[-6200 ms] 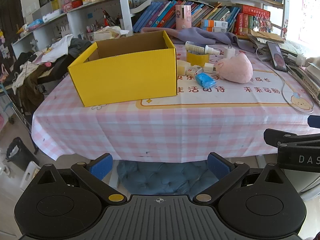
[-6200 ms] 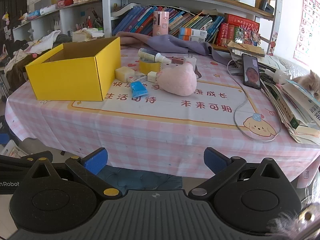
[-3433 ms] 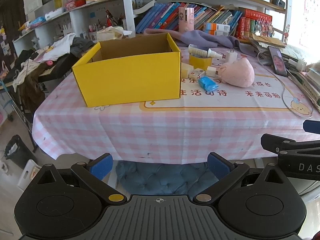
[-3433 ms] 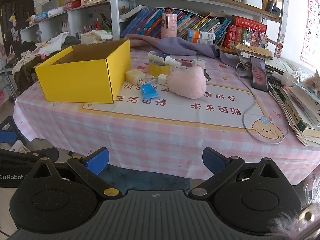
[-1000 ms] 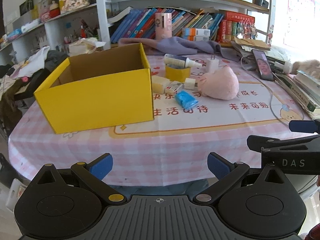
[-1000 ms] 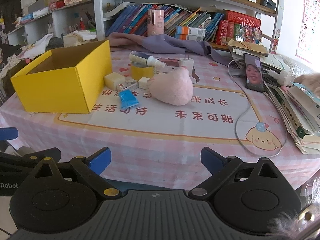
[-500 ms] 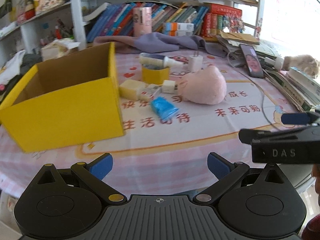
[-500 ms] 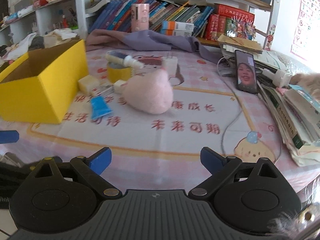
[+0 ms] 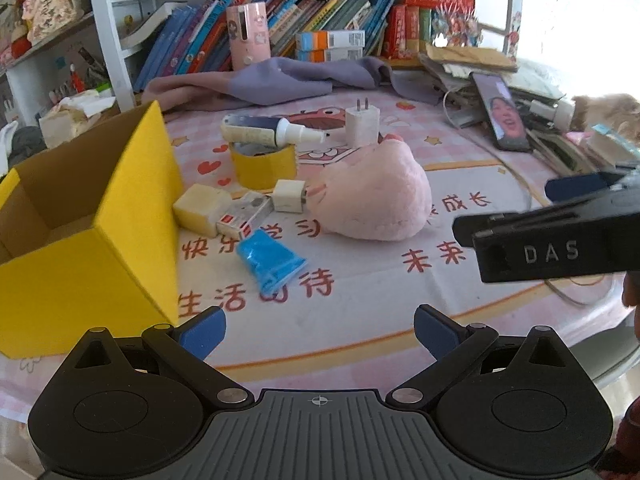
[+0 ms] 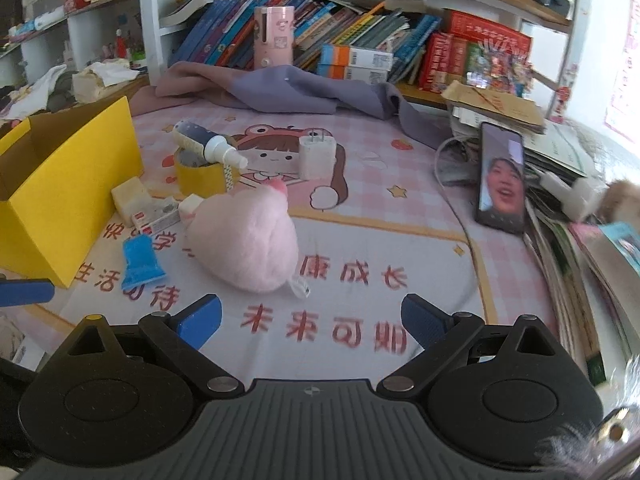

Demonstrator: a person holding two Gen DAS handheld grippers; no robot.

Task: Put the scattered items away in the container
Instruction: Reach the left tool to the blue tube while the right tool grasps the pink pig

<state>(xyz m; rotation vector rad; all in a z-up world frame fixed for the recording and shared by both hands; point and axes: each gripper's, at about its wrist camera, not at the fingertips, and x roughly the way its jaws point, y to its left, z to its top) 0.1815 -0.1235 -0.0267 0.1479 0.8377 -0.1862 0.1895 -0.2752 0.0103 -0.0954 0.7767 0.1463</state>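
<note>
With both the left gripper [image 9: 318, 330] and right gripper [image 10: 311, 318] spread wide and empty, the pink plush toy [image 10: 244, 244], probably the nearest target, is best straddled squarely before transfer to the yellow box [image 9: 92, 240].

Behind the table's far edge you have a bookshelf [image 10: 360, 40] packed with leaning books, a pink canister [image 10: 274, 36] standing before them. A purple cloth [image 10: 288, 92] sprawls along that far edge. At the right edge, a phone [image 10: 502, 178] leans against stacked papers [image 10: 496, 108], its cable [image 10: 468, 240] looping forward; something furry, possibly a cat [image 9: 608, 110], sits beyond.
</note>
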